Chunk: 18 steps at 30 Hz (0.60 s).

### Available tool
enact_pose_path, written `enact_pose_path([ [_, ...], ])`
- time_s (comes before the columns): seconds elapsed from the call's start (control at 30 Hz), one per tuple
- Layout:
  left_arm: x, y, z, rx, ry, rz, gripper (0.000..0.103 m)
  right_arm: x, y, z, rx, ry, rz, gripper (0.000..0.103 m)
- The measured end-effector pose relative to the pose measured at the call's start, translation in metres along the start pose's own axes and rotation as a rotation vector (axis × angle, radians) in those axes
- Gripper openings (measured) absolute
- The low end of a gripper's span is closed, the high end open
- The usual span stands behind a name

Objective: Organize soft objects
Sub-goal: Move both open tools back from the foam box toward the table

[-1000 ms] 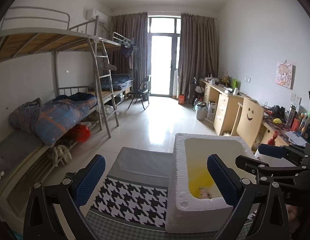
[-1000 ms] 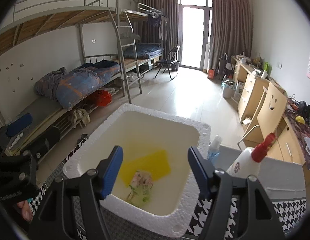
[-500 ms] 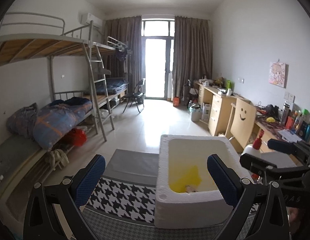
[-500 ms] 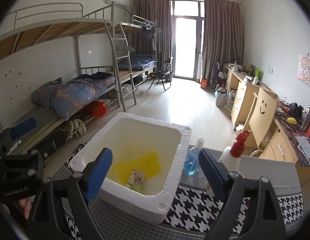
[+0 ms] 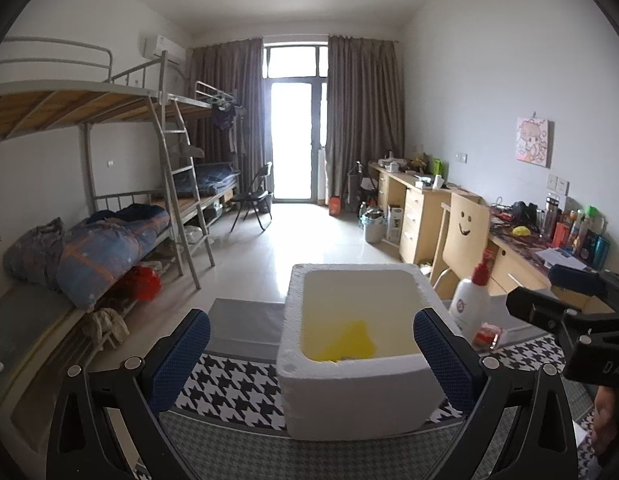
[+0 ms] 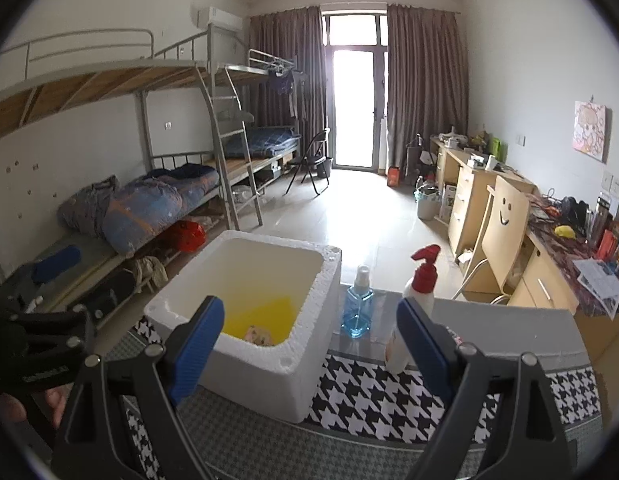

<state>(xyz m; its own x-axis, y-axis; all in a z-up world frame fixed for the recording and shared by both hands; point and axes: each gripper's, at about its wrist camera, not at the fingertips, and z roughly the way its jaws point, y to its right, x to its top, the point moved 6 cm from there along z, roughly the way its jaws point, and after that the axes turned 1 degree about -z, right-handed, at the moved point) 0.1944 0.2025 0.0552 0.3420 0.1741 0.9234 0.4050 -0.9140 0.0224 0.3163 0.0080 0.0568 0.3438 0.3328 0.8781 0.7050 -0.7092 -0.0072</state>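
From my left tool [image 5: 311,354], pads spread wide and empty, I see the white foam box [image 5: 355,392] at twelve o'clock on the houndstooth cloth [image 5: 233,388], a red-capped bottle [image 5: 471,304] at two o'clock beside it.

The foam box [image 5: 349,396] wall hides most of the small soft item [image 6: 258,335] inside.
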Motion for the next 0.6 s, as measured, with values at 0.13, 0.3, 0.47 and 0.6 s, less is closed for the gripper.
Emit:
enact_pose_path([
  [0.13, -0.001, 0.007, -0.009, -0.022, 0.013, -0.003, 0.102, -0.004, 0.003, -0.012, -0.001, 0.017, 0.0, 0.091],
  [0.3, -0.003, 0.02, -0.019, -0.046, 0.029, 0.022, 0.102, -0.011, 0.006, -0.021, -0.021, 0.036, -0.012, 0.091],
  [0.47, -0.005, 0.029, -0.026, -0.069, 0.038, 0.032, 0.102, -0.015, 0.017, -0.032, -0.024, 0.053, 0.016, 0.091],
  [0.6, -0.007, 0.037, -0.031, -0.099, 0.038, 0.039, 0.102, -0.02, 0.023, -0.041, -0.036, 0.062, 0.015, 0.091],
])
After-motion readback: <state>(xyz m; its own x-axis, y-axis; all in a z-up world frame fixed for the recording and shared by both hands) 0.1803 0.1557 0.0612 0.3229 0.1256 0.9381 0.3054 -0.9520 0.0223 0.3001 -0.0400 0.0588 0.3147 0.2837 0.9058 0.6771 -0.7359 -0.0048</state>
